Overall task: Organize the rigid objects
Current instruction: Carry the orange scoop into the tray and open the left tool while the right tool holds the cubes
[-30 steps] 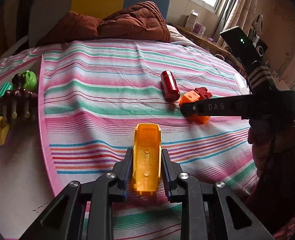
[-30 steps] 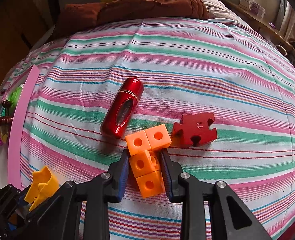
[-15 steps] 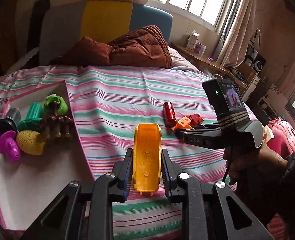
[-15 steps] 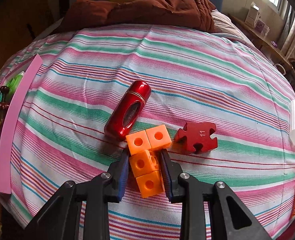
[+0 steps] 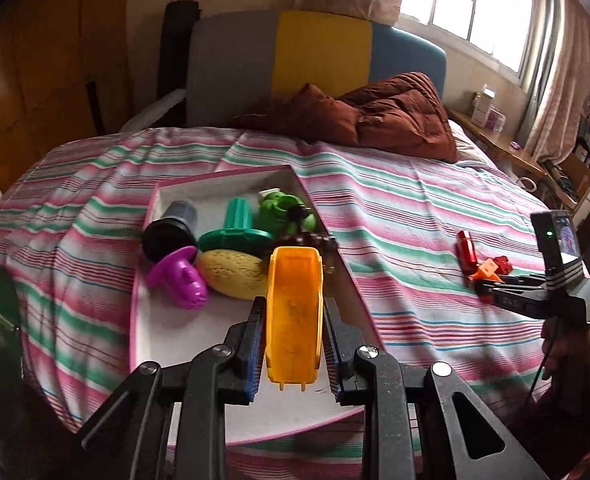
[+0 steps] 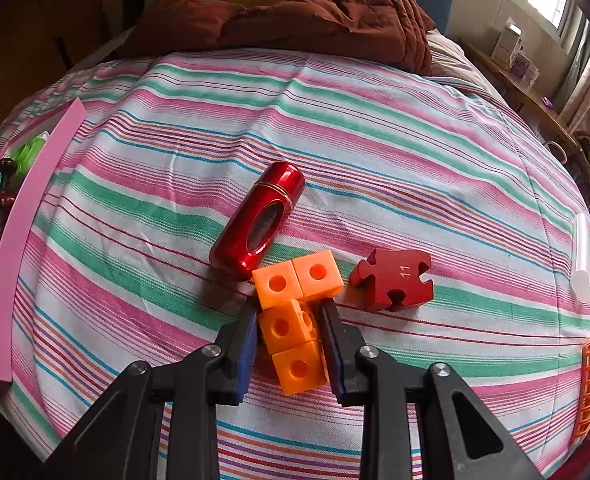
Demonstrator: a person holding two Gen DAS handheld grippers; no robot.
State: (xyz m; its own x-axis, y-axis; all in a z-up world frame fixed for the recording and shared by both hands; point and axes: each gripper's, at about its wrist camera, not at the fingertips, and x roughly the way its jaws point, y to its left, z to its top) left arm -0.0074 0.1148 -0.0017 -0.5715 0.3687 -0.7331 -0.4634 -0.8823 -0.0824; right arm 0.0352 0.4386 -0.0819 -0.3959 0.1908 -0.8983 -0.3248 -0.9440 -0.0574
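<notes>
My left gripper (image 5: 293, 320) is shut on a yellow-orange plastic scoop piece (image 5: 294, 312) and holds it above the pink-rimmed white tray (image 5: 199, 336). The tray holds a purple piece (image 5: 179, 280), a yellow sponge-like lump (image 5: 233, 274), a green funnel shape (image 5: 237, 228), a black cup (image 5: 171, 230) and a green toy (image 5: 285, 210). My right gripper (image 6: 289, 320) is shut on an orange block of joined cubes (image 6: 293, 312) on the striped bed. A red metallic capsule (image 6: 259, 226) and a red puzzle piece (image 6: 393, 280) lie beside the cubes. The right gripper also shows in the left wrist view (image 5: 491, 290).
A brown quilt (image 5: 375, 116) lies at the bed's head. A clear tube (image 6: 581, 256) and an orange comb-like piece (image 6: 589, 388) lie at the bed's right edge. The tray's pink rim (image 6: 23, 232) is far left in the right wrist view.
My left gripper has swung left with the yellow piece, from over the bedspread to over the tray. My right gripper has stayed shut on the orange cubes.
</notes>
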